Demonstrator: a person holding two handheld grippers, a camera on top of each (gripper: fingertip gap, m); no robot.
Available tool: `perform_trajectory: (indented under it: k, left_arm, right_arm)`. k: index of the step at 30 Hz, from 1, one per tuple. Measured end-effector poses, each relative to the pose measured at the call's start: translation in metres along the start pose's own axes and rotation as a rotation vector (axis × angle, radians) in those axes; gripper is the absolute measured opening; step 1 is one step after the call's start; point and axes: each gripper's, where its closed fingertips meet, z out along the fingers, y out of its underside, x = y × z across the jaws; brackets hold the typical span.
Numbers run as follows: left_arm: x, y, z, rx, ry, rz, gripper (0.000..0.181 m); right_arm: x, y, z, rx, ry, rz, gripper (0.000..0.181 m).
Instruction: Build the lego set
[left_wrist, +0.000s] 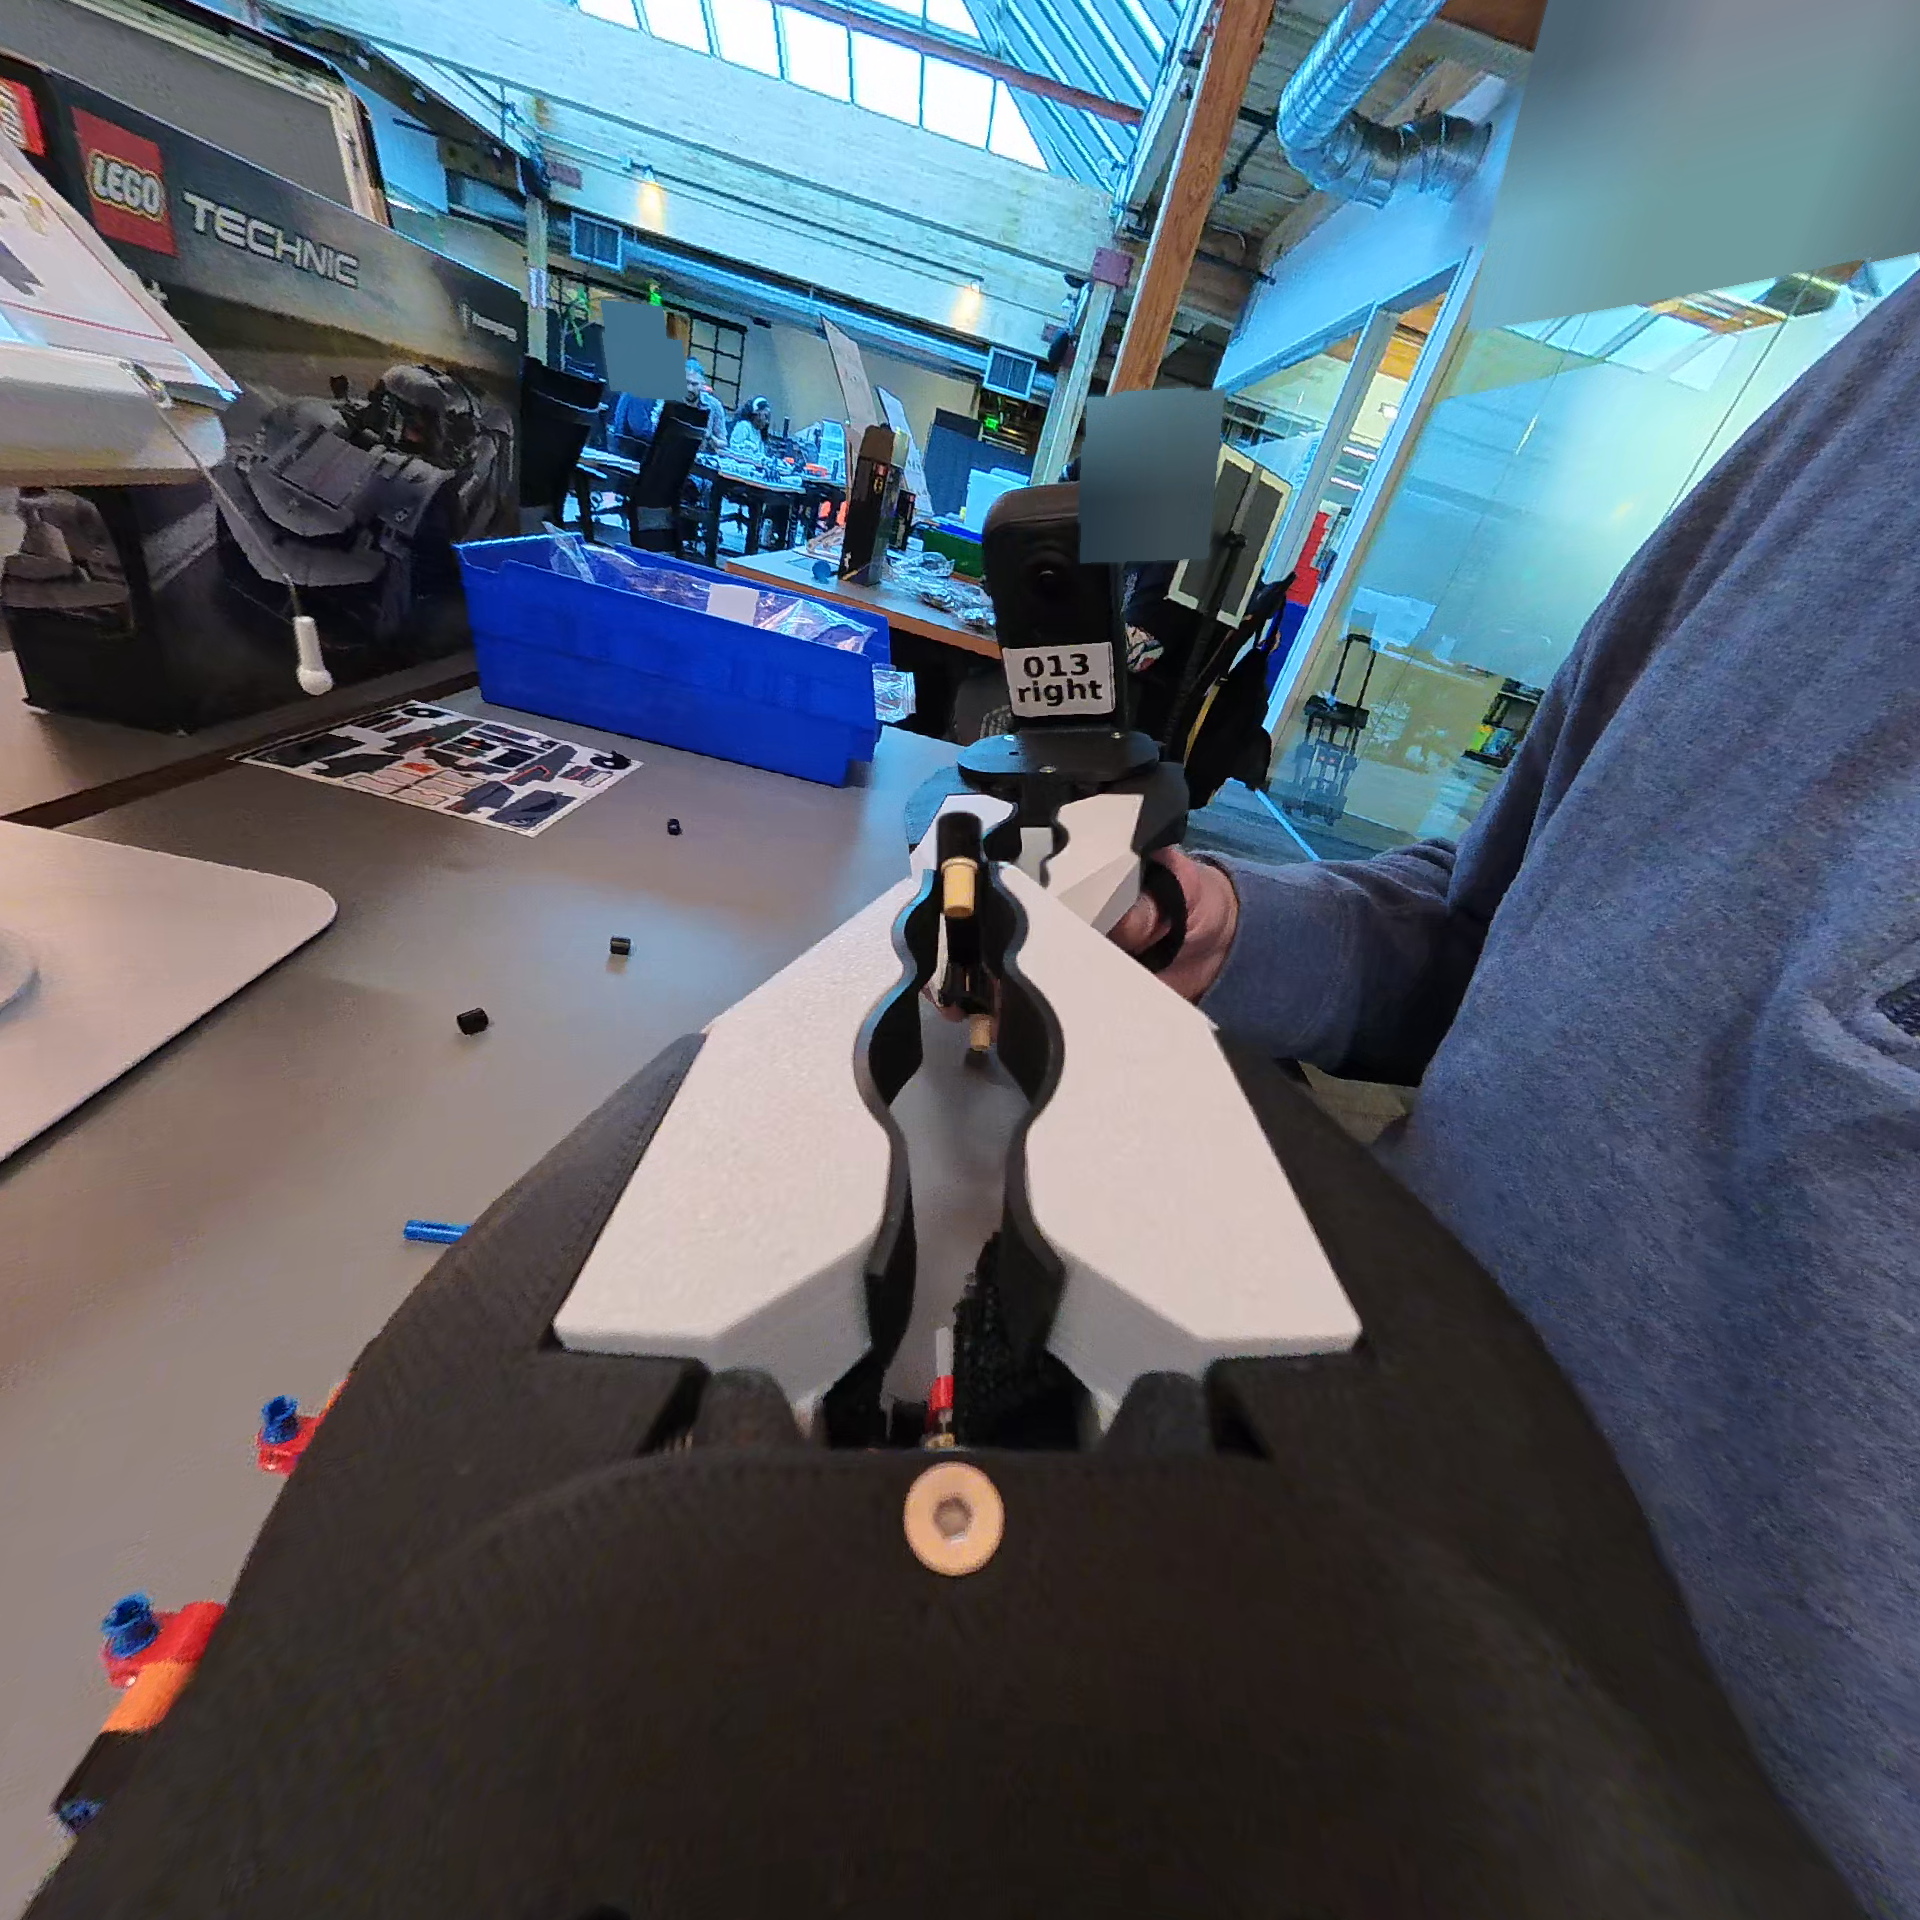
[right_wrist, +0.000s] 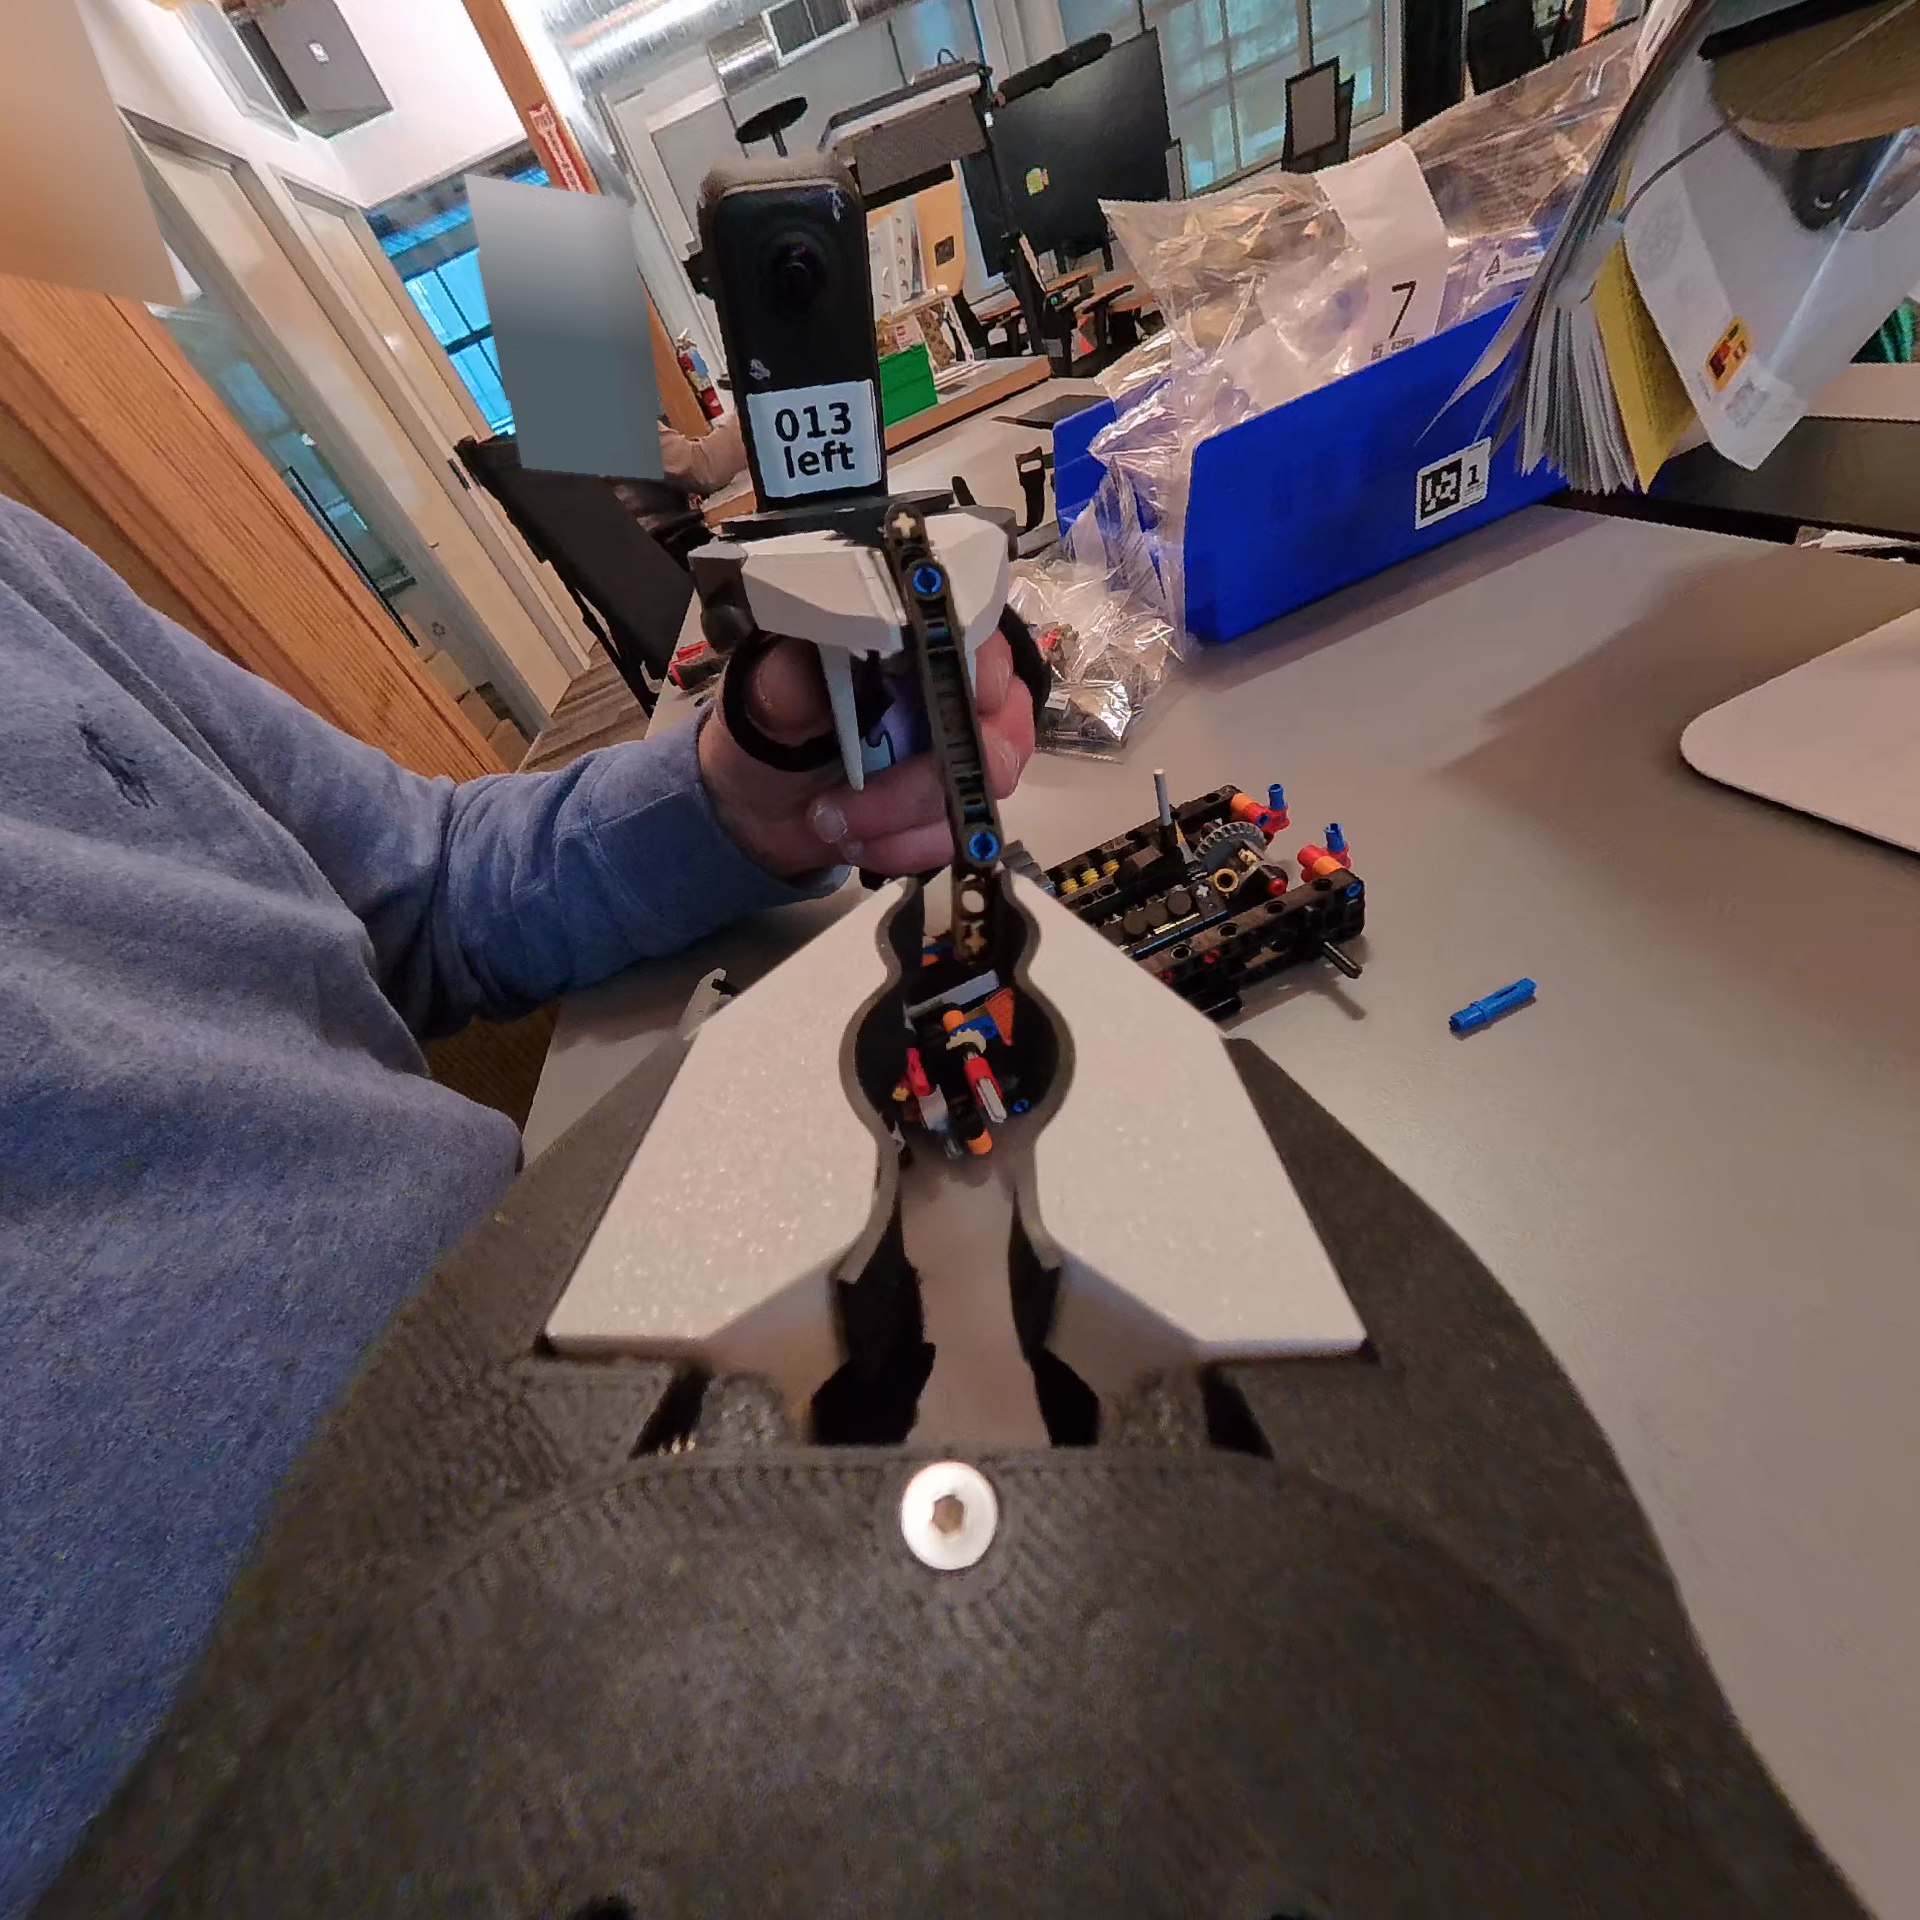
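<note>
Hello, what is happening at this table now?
A person builds a Lego set with two handheld grippers. The left gripper and right gripper face each other above the table, both with jaws shut on one long black beam. The partly built model lies on the table beside them.

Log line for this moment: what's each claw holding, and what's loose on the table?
left claw: shut on black beam | right claw: shut on same beam's other end | chassis assembly: on table | blue pin: loose

Open-plan office workshop: skylights (left_wrist: 883, 73), exposed ducting (left_wrist: 1371, 135), shared desks (left_wrist: 727, 488).
</note>
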Motion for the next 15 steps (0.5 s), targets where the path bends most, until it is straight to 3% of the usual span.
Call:
perform_trajectory:
  k: [6, 15]
  left_arm:
    - [-0.006, -0.009, -0.007, 0.055, -0.02, -0.025, 0.005]
    - [-0.019, -0.026, -0.022, 0.161, -0.068, -0.061, 0.005]
  right_arm:
    - [0.005, -0.003, -0.001, 0.022, 0.029, 0.008, 0.024]
    - [0.009, -0.004, -0.002, 0.028, 0.045, 0.013, 0.024]
